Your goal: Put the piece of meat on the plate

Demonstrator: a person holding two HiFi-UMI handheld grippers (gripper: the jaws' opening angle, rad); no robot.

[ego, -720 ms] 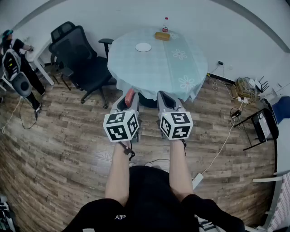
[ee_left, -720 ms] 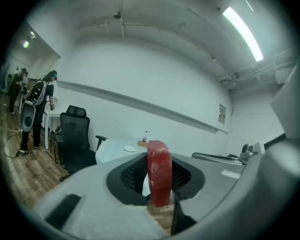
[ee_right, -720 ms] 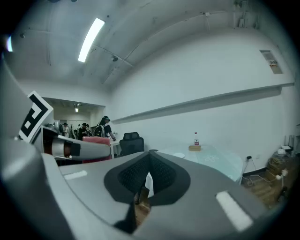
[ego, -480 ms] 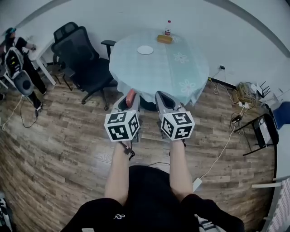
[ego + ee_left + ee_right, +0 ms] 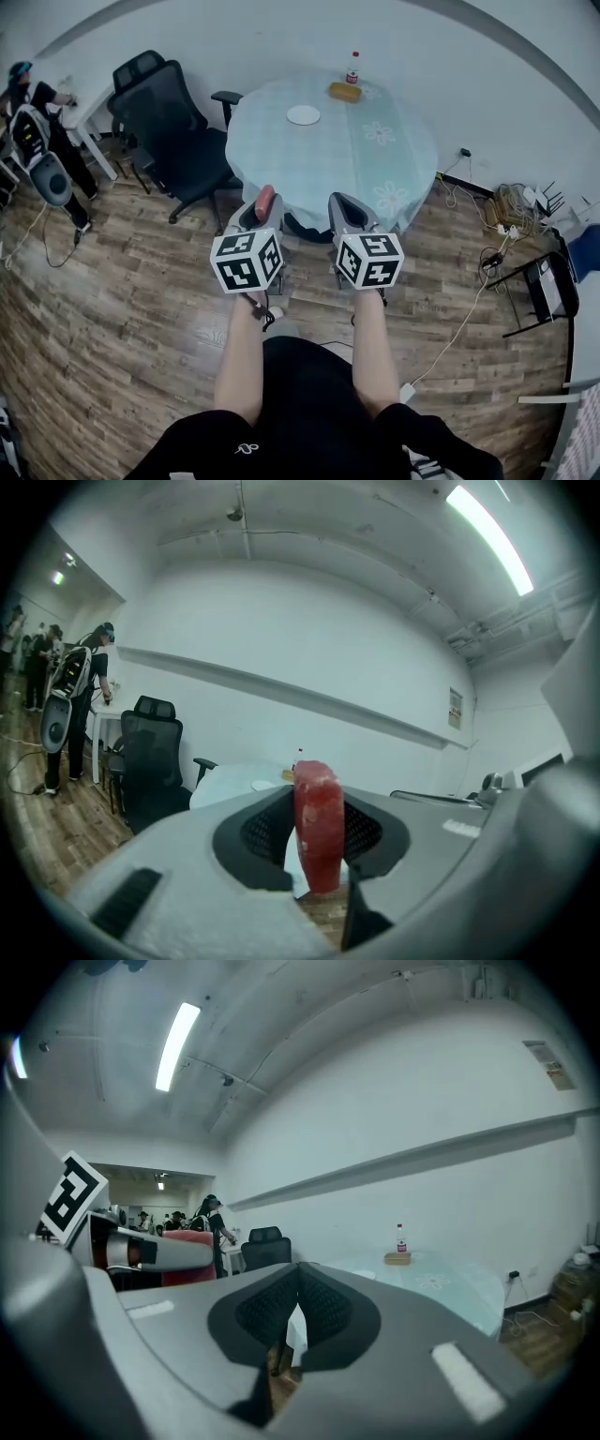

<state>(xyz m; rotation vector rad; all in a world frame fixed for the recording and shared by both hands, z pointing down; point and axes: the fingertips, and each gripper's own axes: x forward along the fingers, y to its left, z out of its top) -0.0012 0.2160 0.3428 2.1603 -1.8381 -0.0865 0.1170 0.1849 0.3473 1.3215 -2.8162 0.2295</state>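
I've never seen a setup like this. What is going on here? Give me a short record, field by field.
left gripper: closed on a red piece of meat, held upright
right gripper: jaws together, nothing between them
plate: white, bare, on the far part of the round table
also on table: bottle and tan block, behind the plate
beside table: black office chair
task state: piece of meat not yet on the plate
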